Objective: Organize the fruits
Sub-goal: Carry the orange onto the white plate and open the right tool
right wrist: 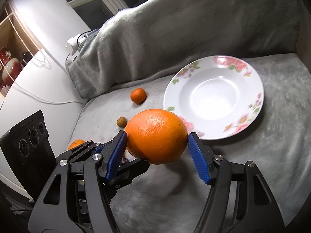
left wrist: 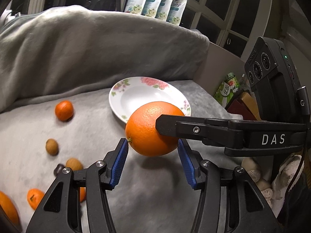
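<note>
Holding the big orange [right wrist: 156, 136] off the grey plush cover [right wrist: 272, 155], we pinch it between the blue ribbed pads of both the right gripper [right wrist: 157, 136] and the left gripper [left wrist: 153, 145], crossing. The glossy flowered plate [right wrist: 213, 132] lies just beyond, nearer the right gripper; the orange's skin is pebbled, its long axis about level

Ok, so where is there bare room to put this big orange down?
The plate is empty, so its well is free. The grey blanket is also bare in front of the plate, to the right of the orange. Left of the plate is crowded: a mandarin and a small brown fruit lie scattered there.
</note>
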`<act>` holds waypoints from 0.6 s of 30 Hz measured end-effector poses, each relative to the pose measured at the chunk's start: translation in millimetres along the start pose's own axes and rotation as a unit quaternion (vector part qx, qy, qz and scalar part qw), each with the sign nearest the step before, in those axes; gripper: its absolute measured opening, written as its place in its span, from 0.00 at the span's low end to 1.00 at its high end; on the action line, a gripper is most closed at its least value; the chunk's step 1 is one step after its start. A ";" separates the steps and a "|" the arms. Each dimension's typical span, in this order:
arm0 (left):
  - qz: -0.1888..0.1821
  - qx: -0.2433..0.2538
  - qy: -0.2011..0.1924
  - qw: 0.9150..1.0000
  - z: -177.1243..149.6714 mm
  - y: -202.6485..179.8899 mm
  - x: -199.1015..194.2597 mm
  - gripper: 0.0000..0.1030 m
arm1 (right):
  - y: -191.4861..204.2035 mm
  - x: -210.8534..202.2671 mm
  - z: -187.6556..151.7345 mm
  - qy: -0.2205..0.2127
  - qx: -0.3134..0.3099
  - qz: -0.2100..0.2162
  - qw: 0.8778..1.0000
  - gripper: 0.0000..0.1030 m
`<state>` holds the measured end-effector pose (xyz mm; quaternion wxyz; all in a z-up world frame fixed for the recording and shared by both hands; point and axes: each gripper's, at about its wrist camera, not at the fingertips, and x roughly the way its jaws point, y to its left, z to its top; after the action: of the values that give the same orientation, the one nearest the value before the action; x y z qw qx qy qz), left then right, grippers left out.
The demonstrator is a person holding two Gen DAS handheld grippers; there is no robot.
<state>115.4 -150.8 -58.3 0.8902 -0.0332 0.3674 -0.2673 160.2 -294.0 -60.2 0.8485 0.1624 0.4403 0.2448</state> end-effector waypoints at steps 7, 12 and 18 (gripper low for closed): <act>0.002 0.009 0.003 1.000 12.2 -7.0 15.0 0.51 | -20.8 -3.5 11.9 -0.007 0.015 -0.001 1.000 0.66; 0.006 0.011 0.005 1.000 14.6 -8.4 21.2 0.51 | -32.2 -0.6 17.7 -0.003 0.025 0.002 1.000 0.66; 0.006 0.007 0.009 1.000 17.9 -7.4 27.2 0.51 | -33.8 2.9 23.7 -0.002 0.019 -0.008 1.000 0.66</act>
<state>140.0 -173.2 -60.7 0.8887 -0.0226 0.3739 -0.2644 190.4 -321.8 -65.5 0.8483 0.1752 0.4440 0.2293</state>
